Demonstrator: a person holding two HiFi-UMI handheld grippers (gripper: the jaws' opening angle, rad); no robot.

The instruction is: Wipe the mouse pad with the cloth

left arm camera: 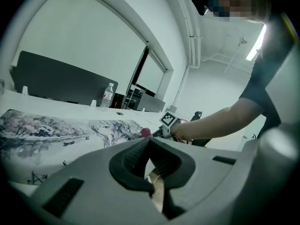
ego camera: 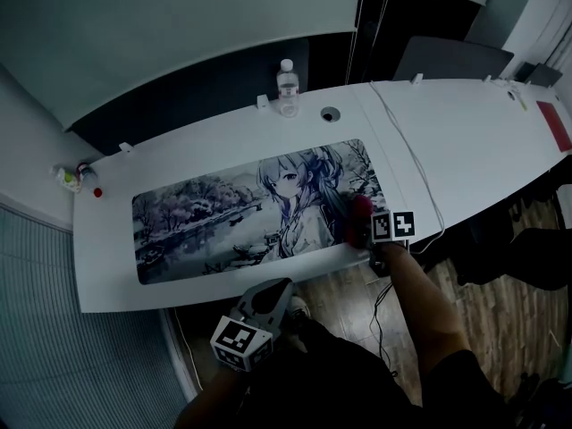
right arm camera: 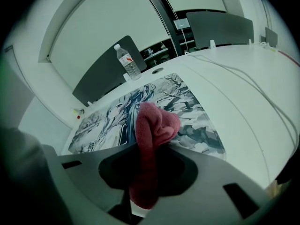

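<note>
Nearest, the left tongs [ego camera: 268,295] hang closed and empty, just off the front edge of the counter [ego camera: 465,141]. Beyond them the right tongs [right arm camera: 150,144] pinch the red cloth [right arm camera: 154,121] over the right end of the pad [ego camera: 214,217]; I cannot tell if it touches. The pad lies flat, its long axis left to right, so nearly all of it stretches leftward from the cloth. The right arm is nearer. A bottle [ego camera: 287,88] stands behind.

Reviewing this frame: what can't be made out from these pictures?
1. Whether the cloth in the right gripper touches the mouse pad: in the head view and the right gripper view, the cloth hides its own underside.
2. The bottle label's print: too small in every view.
3. The small items at the desk end: too small in the head view.
</note>
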